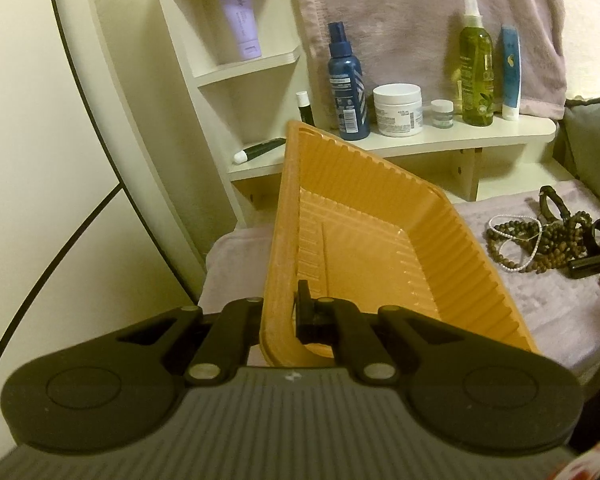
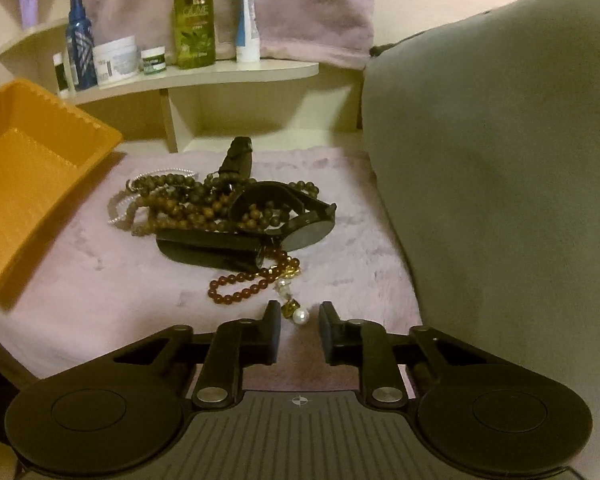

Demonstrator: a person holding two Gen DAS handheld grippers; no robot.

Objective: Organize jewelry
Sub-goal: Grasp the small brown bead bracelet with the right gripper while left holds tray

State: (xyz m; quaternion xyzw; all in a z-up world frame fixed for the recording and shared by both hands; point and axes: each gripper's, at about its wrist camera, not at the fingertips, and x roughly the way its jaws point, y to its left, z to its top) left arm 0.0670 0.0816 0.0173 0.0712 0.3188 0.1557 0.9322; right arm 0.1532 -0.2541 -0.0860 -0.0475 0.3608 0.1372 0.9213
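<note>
Left gripper (image 1: pixel 279 312) clamped on ribbed orange plastic tray (image 1: pixel 380 240) mid-frame; right gripper (image 2: pixel 299 334) parted before tangled brown bead necklaces (image 2: pixel 204 208).

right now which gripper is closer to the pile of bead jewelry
Right. The right gripper hovers open at the jewelry pile's near edge; the left gripper is off to the side, clamped on the orange tray.
</note>
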